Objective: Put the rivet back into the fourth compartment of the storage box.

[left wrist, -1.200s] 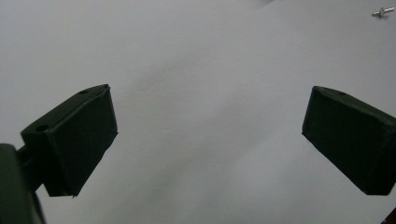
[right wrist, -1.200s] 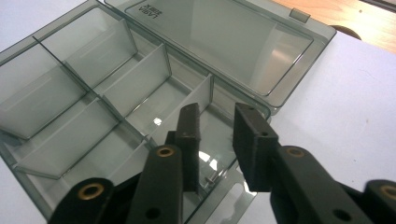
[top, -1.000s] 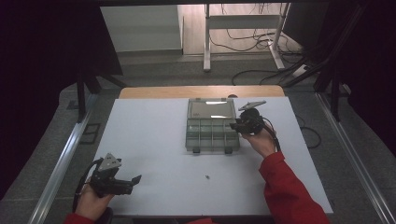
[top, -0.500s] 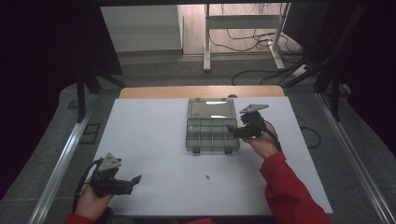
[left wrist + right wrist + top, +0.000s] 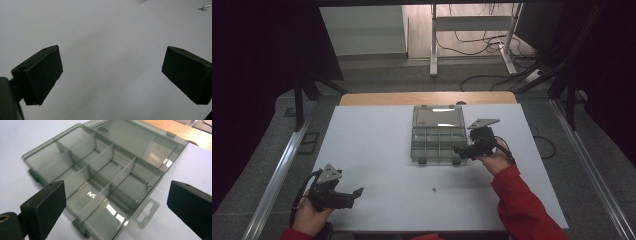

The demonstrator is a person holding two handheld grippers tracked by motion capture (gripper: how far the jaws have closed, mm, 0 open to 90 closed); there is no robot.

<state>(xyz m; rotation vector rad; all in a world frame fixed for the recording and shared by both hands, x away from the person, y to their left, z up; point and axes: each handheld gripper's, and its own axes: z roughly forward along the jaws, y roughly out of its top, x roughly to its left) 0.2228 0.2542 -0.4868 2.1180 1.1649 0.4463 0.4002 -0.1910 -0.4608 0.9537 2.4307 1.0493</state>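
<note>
- While your left hand (image 5: 309, 215) sits at the near left corner of the white table (image 5: 377, 150), the left gripper (image 5: 349, 196) it holds lies low over the surface and points to your right, well apart from everything else.
- Seen in the left gripper view, its jaws stand wide apart with bare white table between them and nothing held.
- Right of that gripper, a small screw (image 5: 434, 189) lies alone on the table near the front edge; it also shows at the top right of the left gripper view (image 5: 204, 7).
- Farther back at the table's middle, the smoky clear organizer box (image 5: 438, 143) lies open, its lid (image 5: 438, 117) folded flat toward the far edge and its dividers (image 5: 100, 180) marking off compartments.
- At the box's right front corner, your right gripper (image 5: 462, 150) points left toward it, held by your right hand (image 5: 494, 160) in a red sleeve (image 5: 524, 207).
- Its jaws are spread wide, holding nothing, with the box's compartments showing between them.
</note>
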